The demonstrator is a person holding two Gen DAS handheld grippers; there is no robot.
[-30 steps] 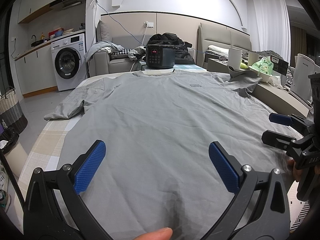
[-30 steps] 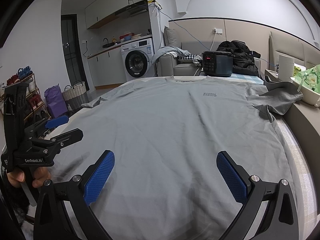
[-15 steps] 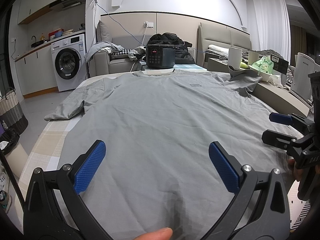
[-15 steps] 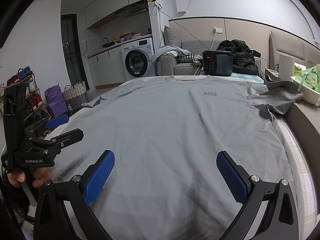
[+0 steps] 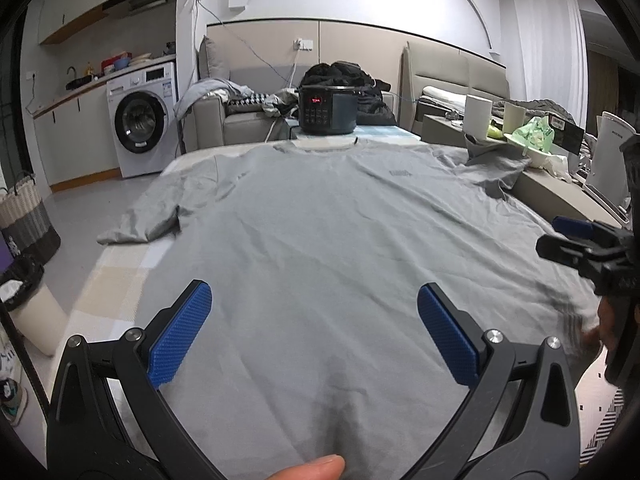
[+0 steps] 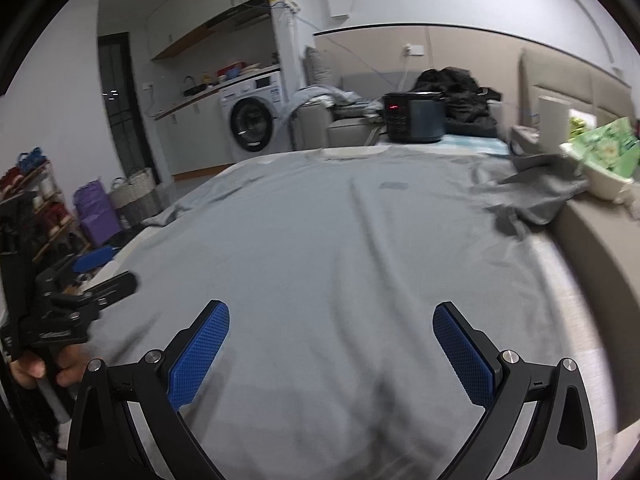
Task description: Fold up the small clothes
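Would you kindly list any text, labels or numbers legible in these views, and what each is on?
Nothing can be read for certain.
T-shirt chest print: too small.
Cooker red display: digits blurred.
Washing machine panel: too small.
Left claw body lettering: blurred.

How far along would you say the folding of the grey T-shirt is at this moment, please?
Done: the grey T-shirt lies spread flat, front up, collar at the far end. In hand: nothing; the left gripper and right gripper are both open above the hem end, gripping no cloth. Left: every fold; one sleeve lies out to the side, the other is bunched.
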